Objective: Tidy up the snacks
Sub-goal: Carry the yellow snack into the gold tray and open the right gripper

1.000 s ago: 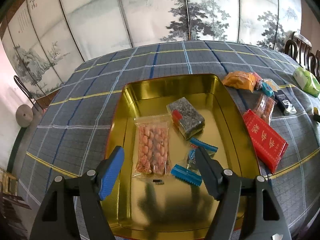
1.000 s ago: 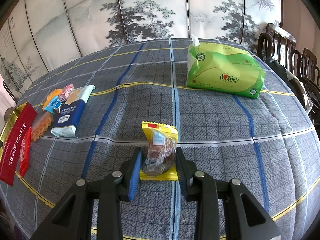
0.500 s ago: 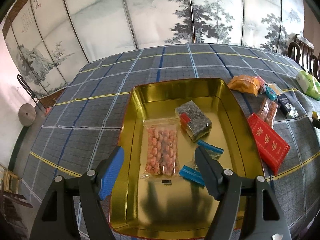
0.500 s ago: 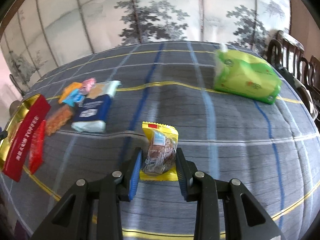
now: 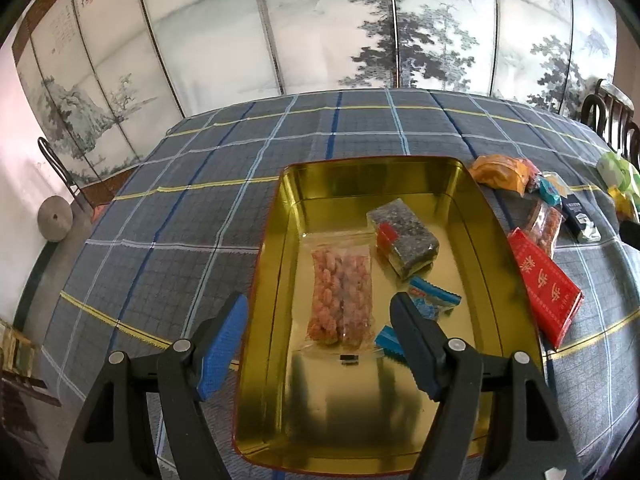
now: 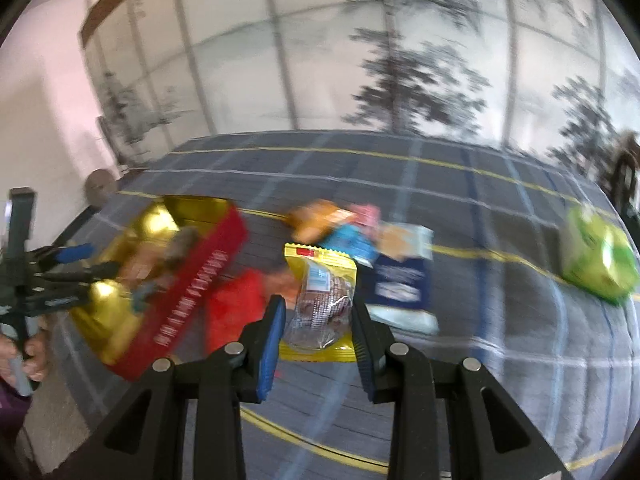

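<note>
Clamping yellow snack packet (image 6: 320, 300): right gripper (image 6: 316, 320) | left gripper (image 5: 320, 336) wide over gold tin (image 5: 276, 280)

Right gripper (image 6: 316, 316) carried yellow snack packet (image 6: 320, 304) leftward toward gold tin (image 6: 120, 320).

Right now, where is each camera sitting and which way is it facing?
Left wrist: sits on the left gripper, looking down and forward into the gold tin of snacks; its open fingers show.
Right wrist: sits on the right gripper, facing across the table toward the screen, blurred; its fingers clamp a yellow snack pack.
Shared: gold tin, red box, plaid tablecloth.
</note>
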The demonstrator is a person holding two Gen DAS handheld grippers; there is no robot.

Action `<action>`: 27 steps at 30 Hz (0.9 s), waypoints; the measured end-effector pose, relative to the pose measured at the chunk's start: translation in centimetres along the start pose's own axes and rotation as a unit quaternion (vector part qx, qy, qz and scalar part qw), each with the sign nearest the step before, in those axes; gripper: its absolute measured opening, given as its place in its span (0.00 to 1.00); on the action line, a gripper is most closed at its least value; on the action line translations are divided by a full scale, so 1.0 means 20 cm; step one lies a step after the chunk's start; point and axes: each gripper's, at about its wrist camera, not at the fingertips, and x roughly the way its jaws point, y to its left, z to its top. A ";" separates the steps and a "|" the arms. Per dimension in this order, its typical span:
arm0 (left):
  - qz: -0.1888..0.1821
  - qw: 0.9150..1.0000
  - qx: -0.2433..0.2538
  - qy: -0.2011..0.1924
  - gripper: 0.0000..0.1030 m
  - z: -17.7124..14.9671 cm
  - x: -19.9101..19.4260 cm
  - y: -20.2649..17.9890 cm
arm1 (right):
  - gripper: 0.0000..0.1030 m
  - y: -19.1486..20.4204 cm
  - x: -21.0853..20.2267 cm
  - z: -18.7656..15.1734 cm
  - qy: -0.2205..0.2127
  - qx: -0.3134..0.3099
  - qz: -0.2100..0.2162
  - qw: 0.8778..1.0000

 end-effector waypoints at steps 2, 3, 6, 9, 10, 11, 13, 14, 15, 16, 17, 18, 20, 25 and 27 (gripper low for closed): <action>-0.002 1.000 -0.005 0.001 0.68 0.00 0.00 0.02 | 0.32 0.10 0.02 0.04 -0.002 -0.016 0.020 1.000; -0.004 1.000 -0.010 0.002 0.68 0.00 0.00 0.03 | 0.32 0.15 0.03 0.06 -0.002 -0.023 0.030 0.999; -0.007 1.000 -0.022 0.002 0.68 -0.01 -0.01 0.07 | 0.32 0.29 0.09 0.10 0.001 -0.041 0.053 0.998; -0.007 1.000 -0.031 0.002 0.69 -0.01 -0.02 0.11 | 0.32 0.41 0.16 0.12 0.010 -0.050 0.080 0.996; -0.008 0.999 -0.034 0.002 0.70 -0.01 -0.02 0.12 | 0.32 0.45 0.17 0.12 0.013 -0.054 0.087 0.995; -0.009 0.999 -0.036 0.002 0.73 -0.02 -0.02 0.13 | 0.32 0.49 0.19 0.13 0.015 -0.059 0.093 0.994; -0.008 0.999 -0.042 -0.002 0.75 -0.02 -0.04 0.15 | 0.32 0.57 0.25 0.13 0.022 -0.068 0.105 0.992; -0.006 0.999 -0.043 -0.004 0.76 -0.02 -0.04 0.16 | 0.32 0.60 0.27 0.13 0.026 -0.071 0.111 0.991; -0.004 0.999 -0.044 -0.006 0.76 -0.02 -0.05 0.16 | 0.32 0.63 0.29 0.14 0.029 -0.072 0.117 0.990; -0.003 0.999 -0.046 -0.008 0.76 -0.02 -0.05 0.17 | 0.32 0.66 0.31 0.14 0.032 -0.074 0.123 0.989; -0.003 0.999 -0.047 -0.010 0.76 -0.02 -0.06 0.18 | 0.32 0.69 0.34 0.14 0.037 -0.076 0.129 0.988; -0.003 0.999 -0.048 -0.011 0.76 -0.02 -0.06 0.18 | 0.32 0.70 0.36 0.15 0.040 -0.078 0.131 0.988; -0.002 0.999 -0.049 -0.013 0.77 -0.02 -0.07 0.19 | 0.32 0.75 0.41 0.15 0.048 -0.081 0.134 0.986; 0.001 0.999 -0.048 -0.014 0.78 -0.03 -0.07 0.21 | 0.32 0.82 0.50 0.17 0.065 -0.083 0.136 0.985; 0.001 0.999 -0.050 -0.012 0.78 -0.03 -0.07 0.22 | 0.32 0.83 0.53 0.18 0.070 -0.082 0.138 0.985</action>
